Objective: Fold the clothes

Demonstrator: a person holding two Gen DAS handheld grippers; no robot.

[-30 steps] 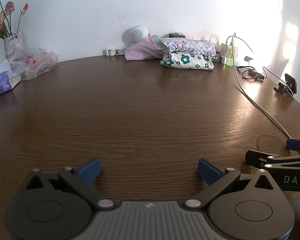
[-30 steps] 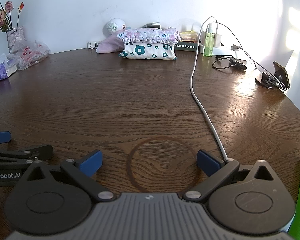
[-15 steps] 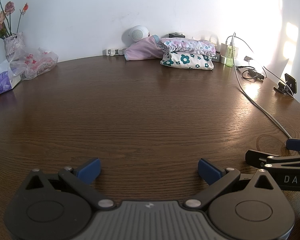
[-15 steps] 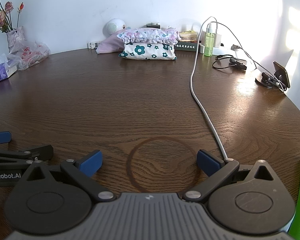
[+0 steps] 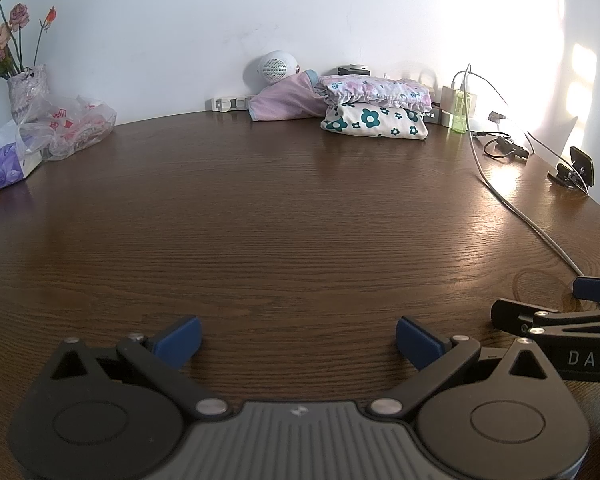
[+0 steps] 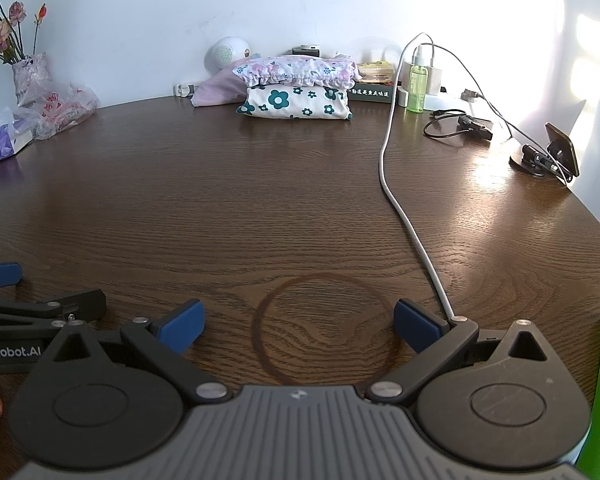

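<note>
Left hand-held gripper (image 5: 298, 338) and right hand-held gripper (image 6: 299, 326) both sit low over the bare table (image 5: 280, 220), jaws spread wide, nothing held. White cable (image 6: 396, 200) runs just beside the right fingers (snag risk; route around it). Clothes at the far edge: flower-print bundle (image 6: 296, 104) under a frilled piece (image 6: 296, 70), pink garment (image 5: 284, 100) beside them, possibly already folded. Reach far, pinch one layer only.

Right gripper (image 6: 298, 330) low over table (image 6: 220, 208), jaws wide apart, nothing between; ring stain (image 6: 324, 328) below the gap. Left gripper (image 6: 0, 276) at left edge. White cable (image 6: 396, 196) runs to right finger. 2 folded clothes (image 6: 296, 84) stacked at far edge.
</note>
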